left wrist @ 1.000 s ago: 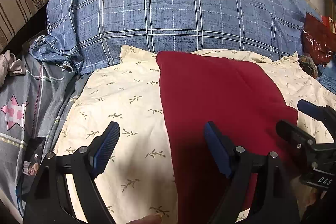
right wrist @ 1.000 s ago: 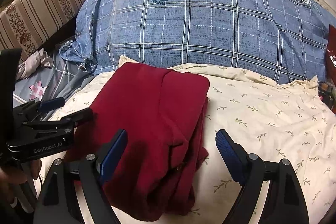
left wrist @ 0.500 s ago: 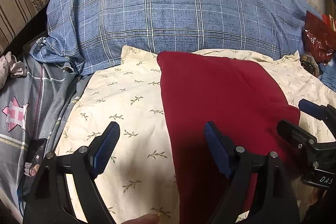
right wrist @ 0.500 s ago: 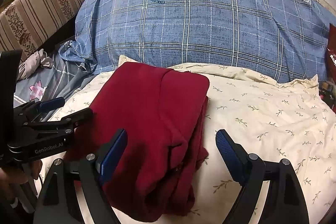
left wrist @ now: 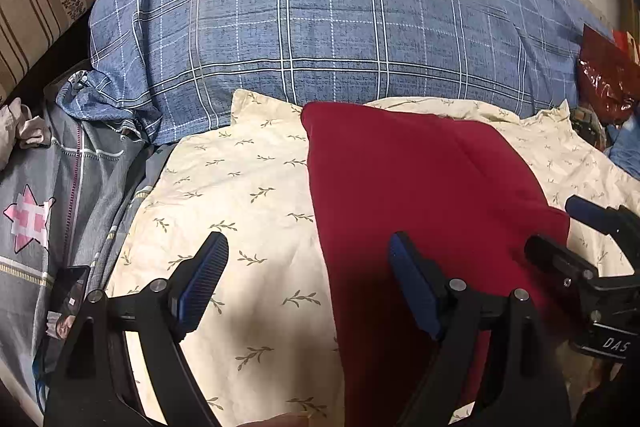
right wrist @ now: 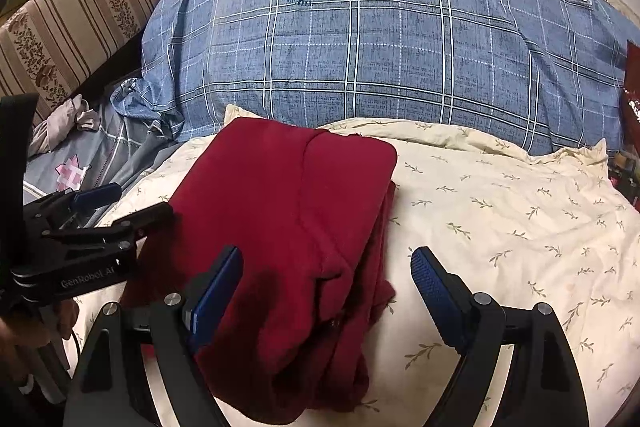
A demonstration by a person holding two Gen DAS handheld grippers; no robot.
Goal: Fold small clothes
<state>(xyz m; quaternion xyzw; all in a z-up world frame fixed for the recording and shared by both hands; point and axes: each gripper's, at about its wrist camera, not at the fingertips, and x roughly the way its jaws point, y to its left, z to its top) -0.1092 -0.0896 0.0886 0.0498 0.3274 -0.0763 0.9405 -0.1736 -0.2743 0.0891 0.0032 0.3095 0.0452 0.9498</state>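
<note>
Your left tongs and right tongs are both spread wide and pinch nothing. The red garment lies folded on the cream leaf-print sheet of the bed, in front of the blue checked pillow. Your 2 tongs hover above its near end.

We see a dark red garment on a cream leaf-sprigged sheet, behind it a blue plaid pillow.
</note>
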